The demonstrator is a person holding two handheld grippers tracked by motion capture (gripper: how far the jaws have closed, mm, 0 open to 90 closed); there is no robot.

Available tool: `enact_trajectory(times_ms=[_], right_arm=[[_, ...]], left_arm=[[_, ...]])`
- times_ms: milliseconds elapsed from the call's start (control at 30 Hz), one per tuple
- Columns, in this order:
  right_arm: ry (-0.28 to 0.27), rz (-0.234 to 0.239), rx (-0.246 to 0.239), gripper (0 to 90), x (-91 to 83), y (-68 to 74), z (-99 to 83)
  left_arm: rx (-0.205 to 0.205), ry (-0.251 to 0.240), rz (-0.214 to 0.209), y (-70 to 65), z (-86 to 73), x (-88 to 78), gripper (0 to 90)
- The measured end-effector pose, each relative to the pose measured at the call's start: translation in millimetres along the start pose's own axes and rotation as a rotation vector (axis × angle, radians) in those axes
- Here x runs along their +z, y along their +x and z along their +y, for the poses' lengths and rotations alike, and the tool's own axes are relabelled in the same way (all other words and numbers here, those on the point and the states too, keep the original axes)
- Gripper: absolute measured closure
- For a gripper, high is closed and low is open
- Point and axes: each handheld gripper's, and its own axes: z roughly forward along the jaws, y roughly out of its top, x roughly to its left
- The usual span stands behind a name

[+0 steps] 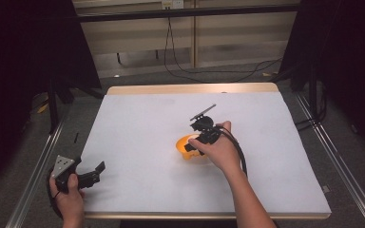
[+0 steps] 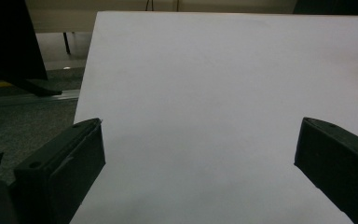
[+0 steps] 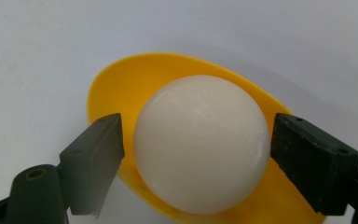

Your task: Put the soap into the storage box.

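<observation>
The left gripper (image 1: pixel 96 171) rested at the table's (image 1: pixel 138 118) near-left corner, jaws wide apart over bare white. At mid-table the right gripper (image 3: pixel 196 140) hung over the yellow bowl (image 3: pixel 116 79) — jaws apart, flanking the white ball (image 3: pixel 200 140) inside, seemingly not touching. A smooth ball might squirt out if pinched off-centre — or the light bowl tip.

lab-type recording bay | black curtains (image 1: pixel 24 61) | aluminium floor rails (image 1: pixel 35 175) | loose cables (image 1: pixel 204 71) | white-topped table (image 1: pixel 138 118)
</observation>
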Motion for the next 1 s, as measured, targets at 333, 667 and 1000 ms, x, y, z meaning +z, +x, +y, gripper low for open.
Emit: enact_trajectory(times_ms=[333, 667, 1000], right_arm=[[-0.049, -0.046, 0.012, 4.0, -13.0, -4.5, -6.4], [-0.119, -0.056, 0.045, 0.0, -32.0, -17.5, -23.2], [-0.152, -0.082, 0.086, 0.0, -45.7, -37.7, -45.8]], left_arm=[[0.000, 0.000, 0.003, -0.8, -0.1, 0.1, 1.6], [0.008, 0.003, 0.004, -1.3, 0.0, 0.1, 1.6], [0.015, 0.003, 0.005, -1.7, -0.1, 0.1, 1.6]])
